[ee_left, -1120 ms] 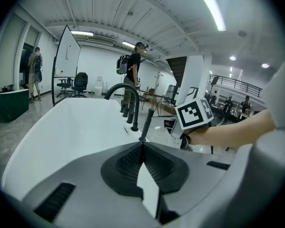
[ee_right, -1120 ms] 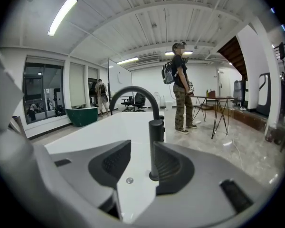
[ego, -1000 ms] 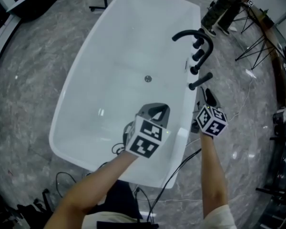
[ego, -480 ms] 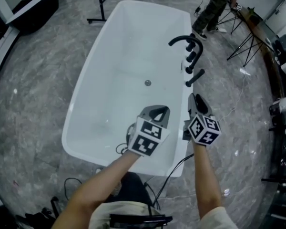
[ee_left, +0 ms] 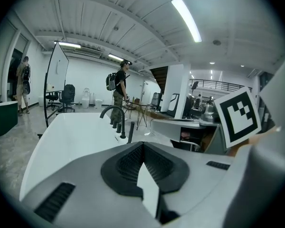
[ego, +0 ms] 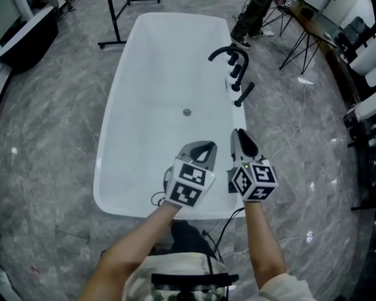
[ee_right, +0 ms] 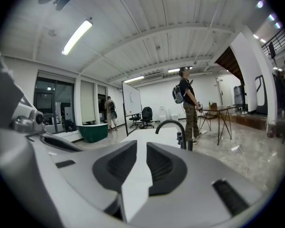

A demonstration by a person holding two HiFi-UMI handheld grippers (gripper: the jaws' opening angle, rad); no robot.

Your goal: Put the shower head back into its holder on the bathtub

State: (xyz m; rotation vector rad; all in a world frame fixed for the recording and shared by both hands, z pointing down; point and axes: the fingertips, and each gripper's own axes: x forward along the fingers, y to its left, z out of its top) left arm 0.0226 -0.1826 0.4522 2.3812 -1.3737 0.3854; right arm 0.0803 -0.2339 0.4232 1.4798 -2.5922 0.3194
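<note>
The head view is looking steeply down on a long white bathtub (ego: 144, 74) standing on a grey marbled floor. The black shower head (ego: 244, 94) is sitting at a slant on the tub's far right rim, just beside the curved black faucet (ego: 225, 52), apparently already in its holder.

Both tools are hanging over the near end of the tub, well apart from the shower head. The left gripper (ego: 199, 148) is closed with nothing in it. The right gripper (ego: 240, 138) has just been closing, and its jaws are standing a narrow gap apart with nothing between them.

The likely risk is that the shower head is seated only loosely. It could tip out toward the floor if its hose is tugging on it.

Only the head view is showing the whole tub and its drain (ego: 187, 112). Only the gripper views are showing the jaws' inner faces. The left gripper view is also showing a person with a backpack (ee_left: 118, 91) standing beyond the tub.
</note>
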